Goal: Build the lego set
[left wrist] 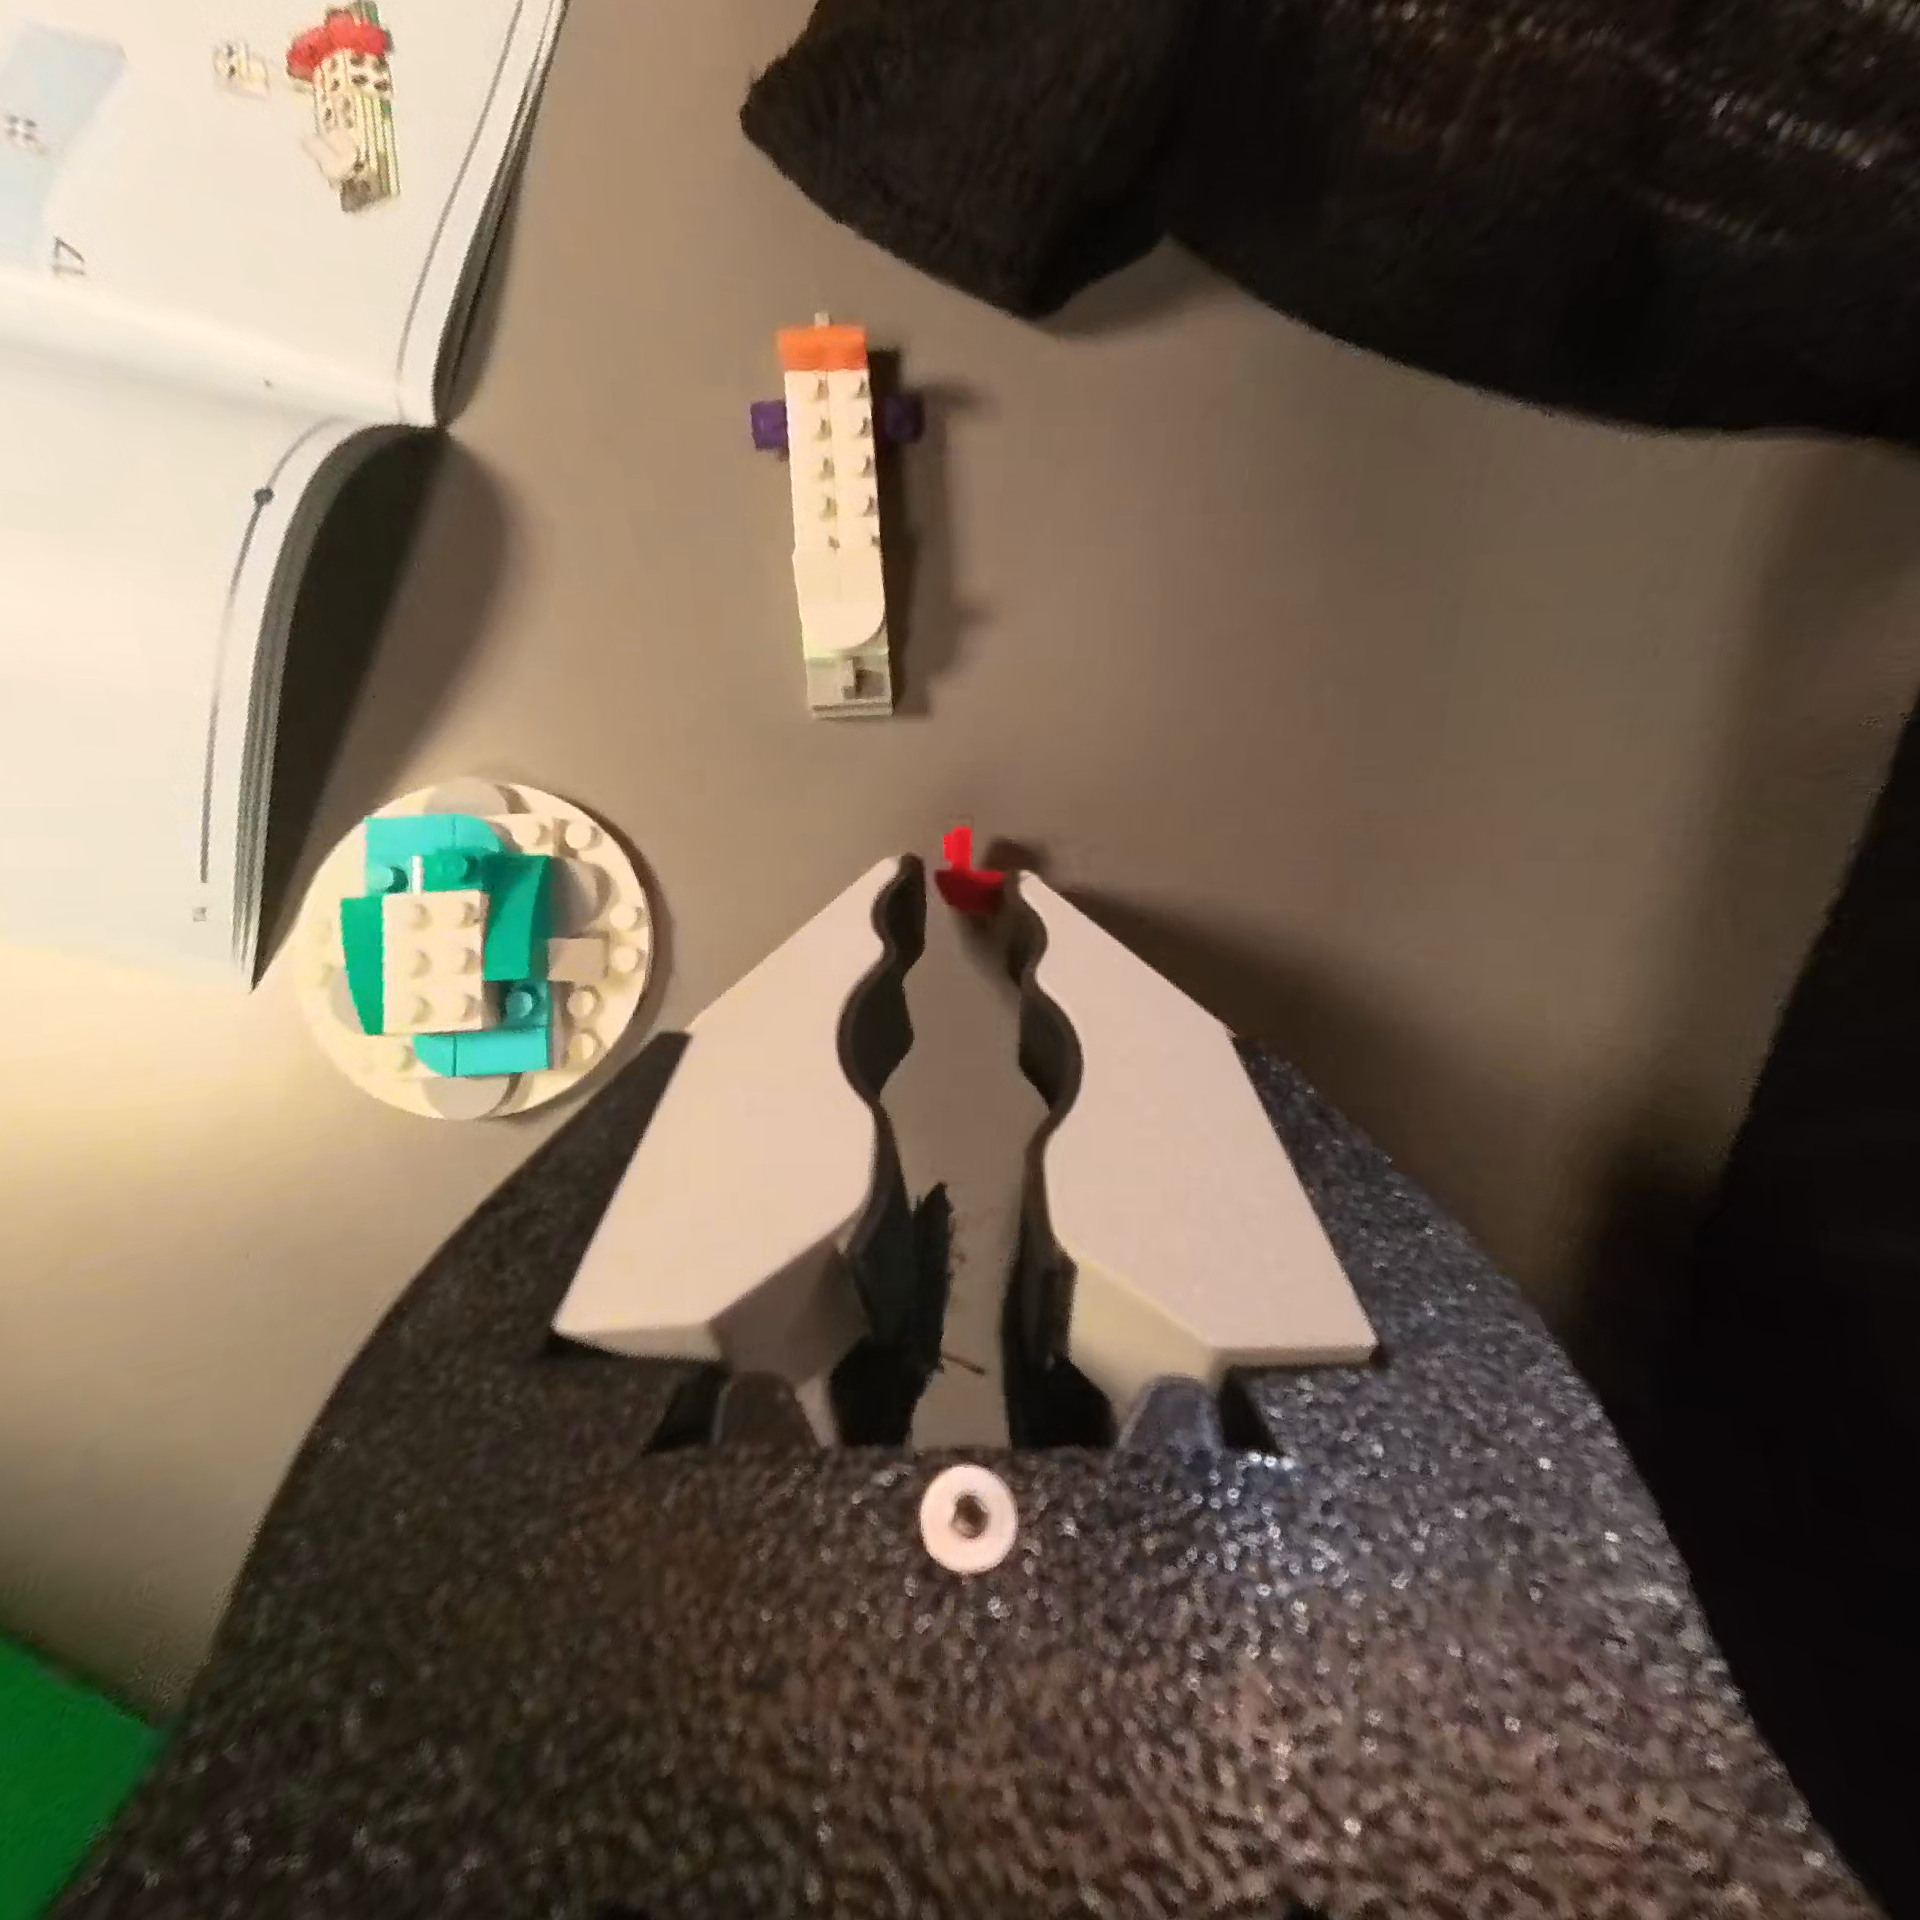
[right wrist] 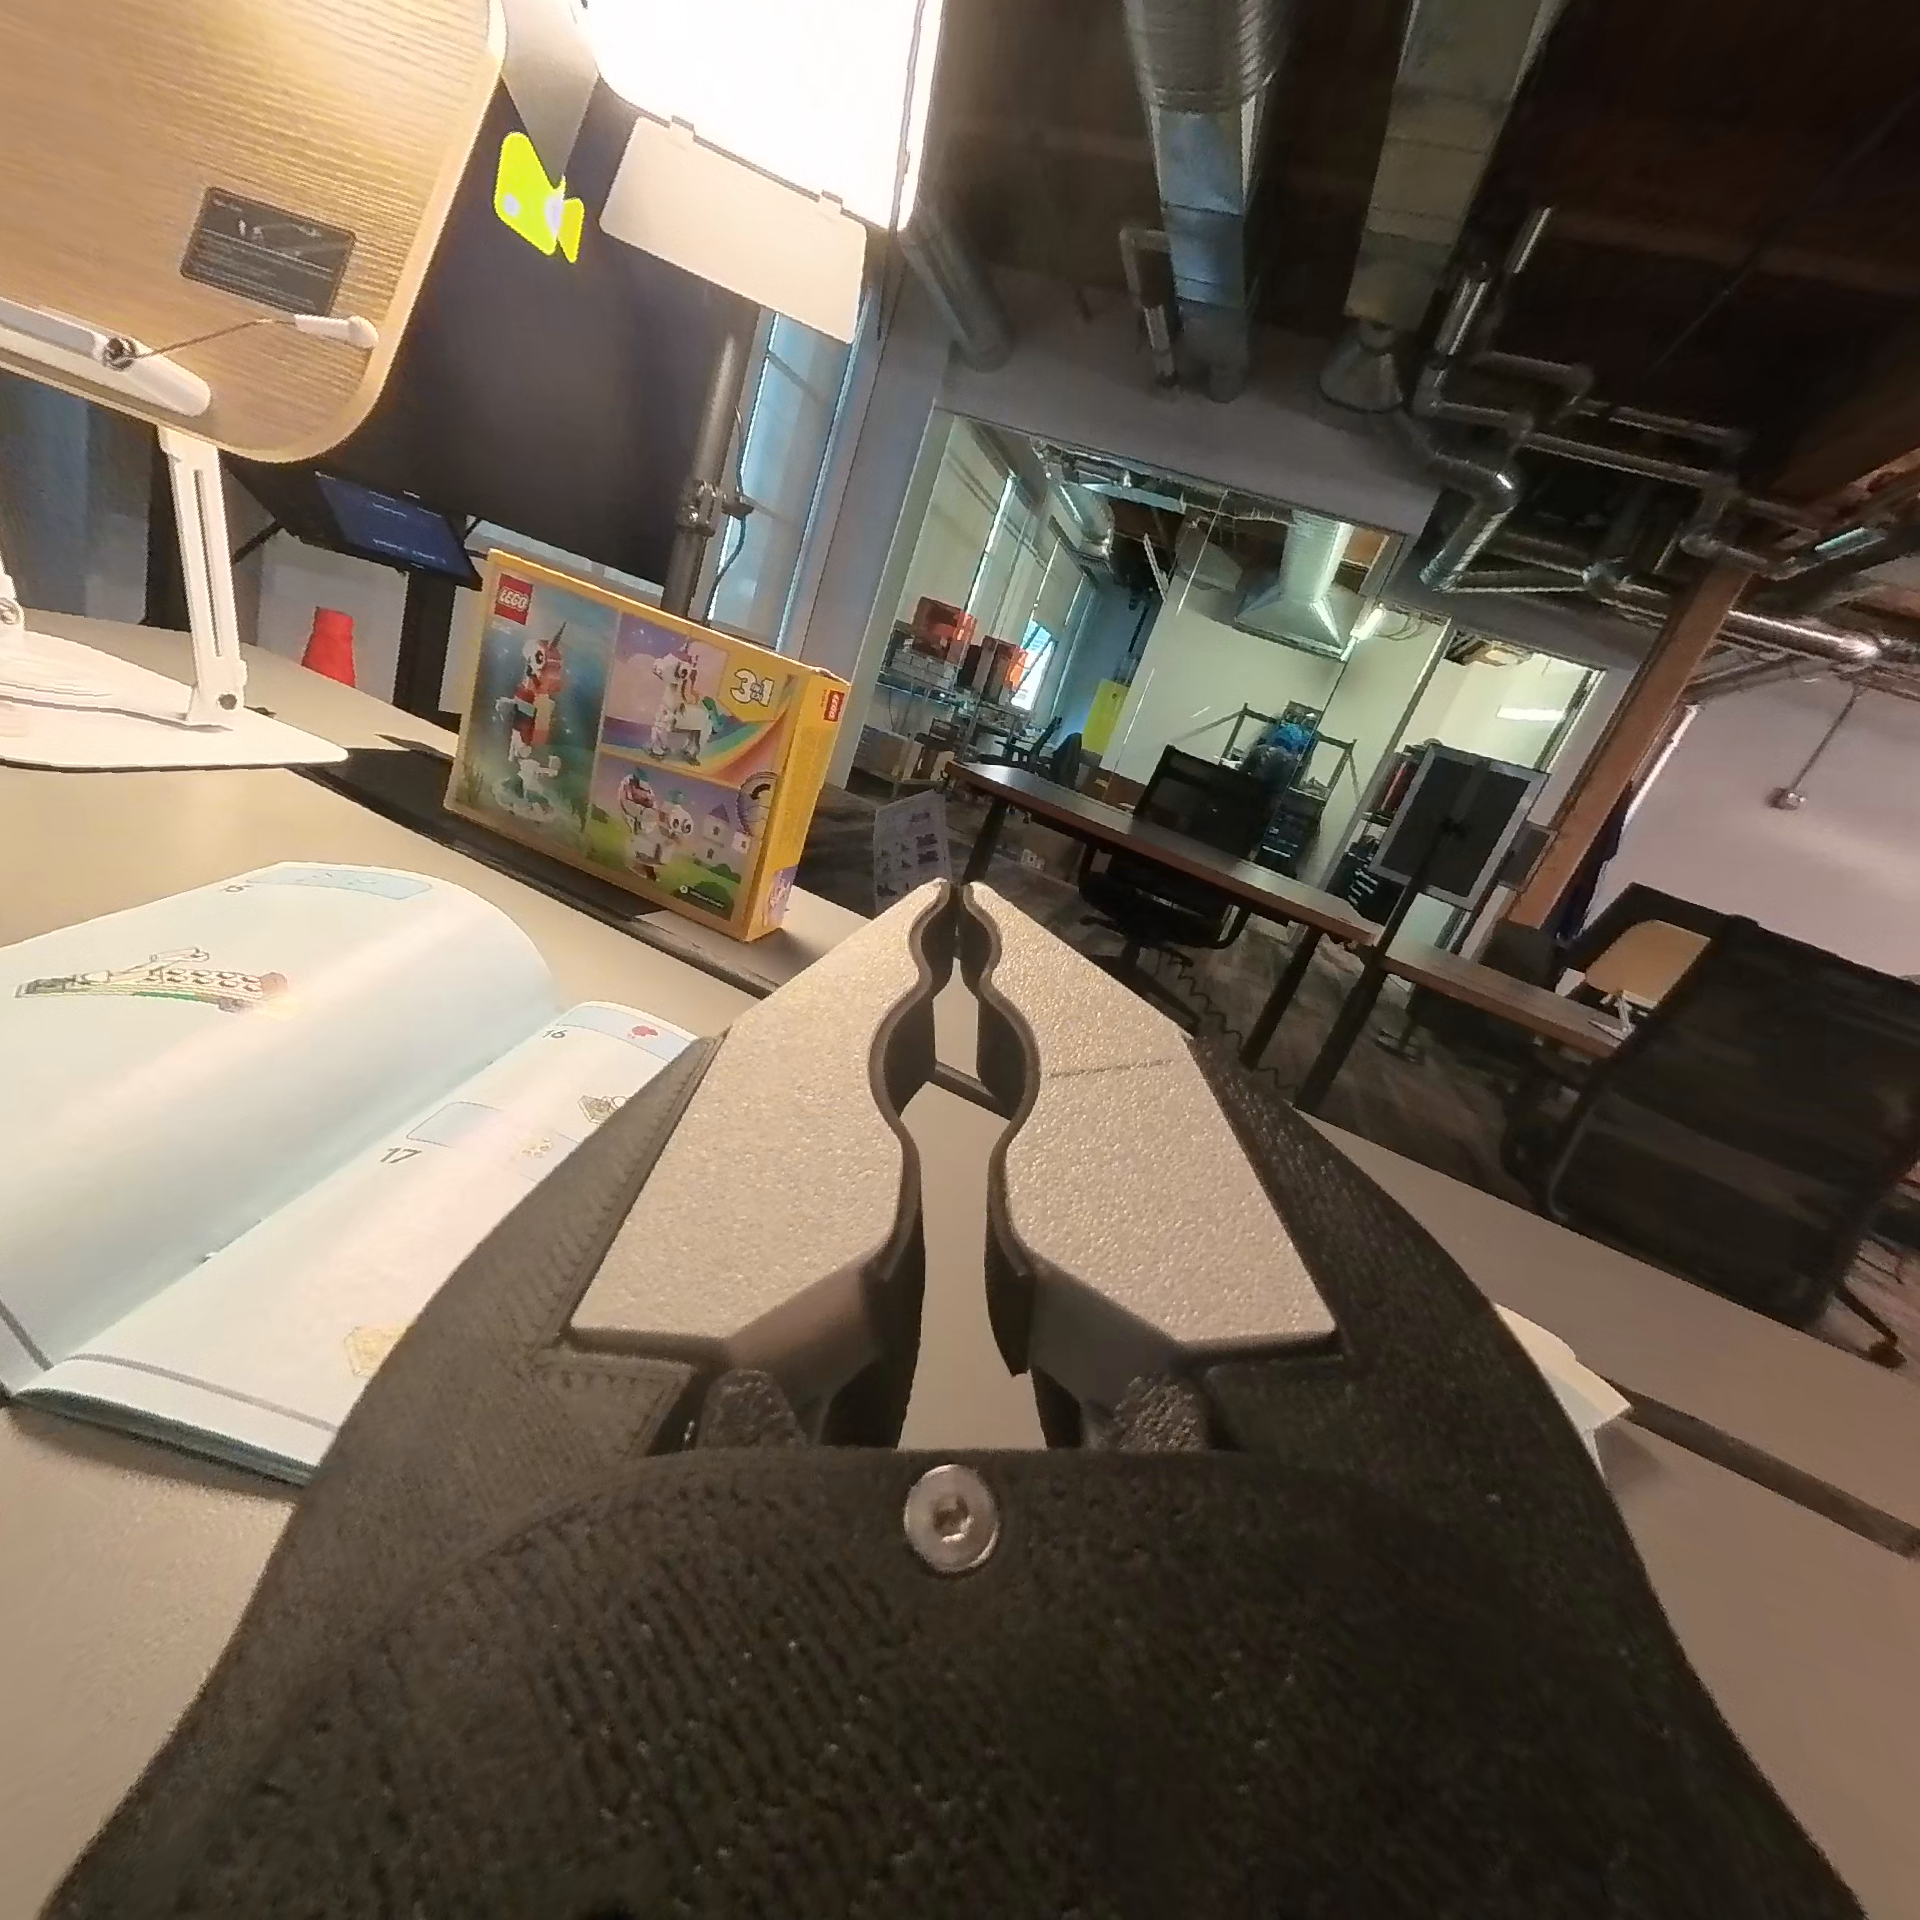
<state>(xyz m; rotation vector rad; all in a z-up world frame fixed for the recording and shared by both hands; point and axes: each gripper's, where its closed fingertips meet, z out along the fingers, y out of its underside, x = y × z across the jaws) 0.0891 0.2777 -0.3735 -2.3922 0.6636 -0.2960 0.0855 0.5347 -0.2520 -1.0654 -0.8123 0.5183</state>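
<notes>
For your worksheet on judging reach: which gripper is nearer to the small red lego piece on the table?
Left. The left gripper has its tips on either side of the small red lego piece. The right gripper is shut, pointing across the room; the piece is outside its view.

A dark knitted cloth lies on the table; office desks stand beyond.

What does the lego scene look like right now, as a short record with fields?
left gripper: open, tips either side of a small red piece on the table
right gripper: shut, empty, lifted off the table
round base build: teal and white
long white build: orange end, lying flat
instruction booklet: open
lego box: upright
</notes>
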